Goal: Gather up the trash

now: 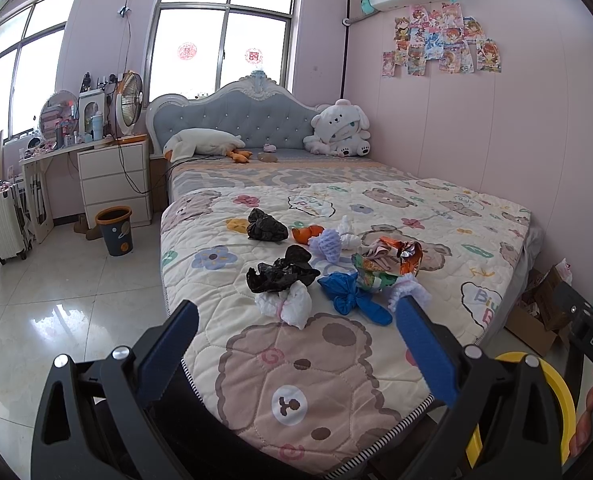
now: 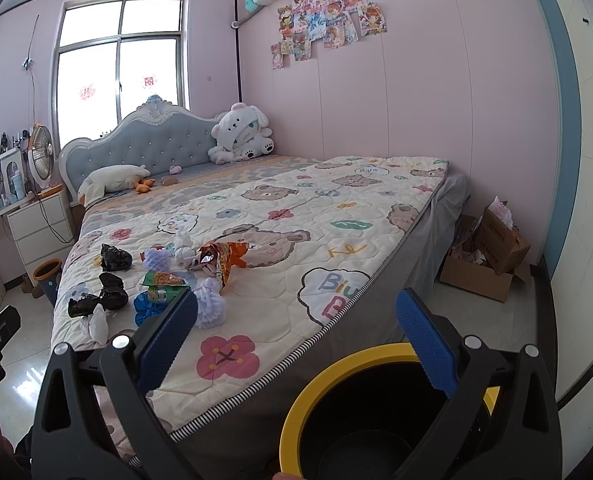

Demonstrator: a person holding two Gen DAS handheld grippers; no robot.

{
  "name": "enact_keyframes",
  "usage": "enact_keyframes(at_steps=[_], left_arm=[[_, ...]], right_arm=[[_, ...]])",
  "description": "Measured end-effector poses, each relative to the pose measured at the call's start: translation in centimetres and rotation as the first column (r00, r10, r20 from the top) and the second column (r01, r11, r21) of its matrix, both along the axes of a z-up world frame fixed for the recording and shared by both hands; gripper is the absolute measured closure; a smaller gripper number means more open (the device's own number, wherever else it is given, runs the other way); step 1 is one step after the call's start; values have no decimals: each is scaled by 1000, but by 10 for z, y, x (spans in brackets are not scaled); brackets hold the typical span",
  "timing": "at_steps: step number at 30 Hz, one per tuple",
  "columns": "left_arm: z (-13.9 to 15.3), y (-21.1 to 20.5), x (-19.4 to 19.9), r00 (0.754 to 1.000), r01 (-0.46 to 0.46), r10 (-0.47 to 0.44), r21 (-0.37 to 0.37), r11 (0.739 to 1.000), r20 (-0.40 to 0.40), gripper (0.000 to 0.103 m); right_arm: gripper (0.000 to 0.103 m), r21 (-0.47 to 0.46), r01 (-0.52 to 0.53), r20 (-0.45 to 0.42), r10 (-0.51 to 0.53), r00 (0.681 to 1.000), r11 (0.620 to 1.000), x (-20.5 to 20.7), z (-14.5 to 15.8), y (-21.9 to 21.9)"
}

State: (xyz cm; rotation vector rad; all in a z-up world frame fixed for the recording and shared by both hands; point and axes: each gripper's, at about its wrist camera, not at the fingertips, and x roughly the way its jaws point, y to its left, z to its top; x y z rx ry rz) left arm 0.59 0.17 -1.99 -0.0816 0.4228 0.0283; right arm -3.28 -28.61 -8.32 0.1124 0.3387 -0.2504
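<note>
My left gripper (image 1: 296, 344) hangs spread wide with nothing between its blue pads, poised over the foot of the bed (image 1: 376, 380). My right gripper (image 2: 296, 340) is spread just as wide and empty, above the yellow-rimmed bin (image 2: 296, 412) that stands on the floor just beside the bed's corner. The trash lies in a loose heap on the quilt's middle: 2 black bags (image 1: 280, 270), a white wad (image 1: 286, 304), a blue bag (image 1: 350, 294), a crumpled snack wrapper (image 1: 392, 258), a lavender foam net (image 1: 326, 242) and an orange scrap (image 1: 306, 233). A second, orange-rimmed bin (image 1: 114, 230) stands on the floor left of the bed.
</note>
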Motion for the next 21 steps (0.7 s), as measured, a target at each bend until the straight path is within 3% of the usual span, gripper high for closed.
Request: enact_keyframes(at_steps=[21], left_arm=[[-5,2,0,1000,0,0,-3,1000,-9,8]], right_arm=[[8,4,-2,-3,2,1000,1000,0,-2,3]])
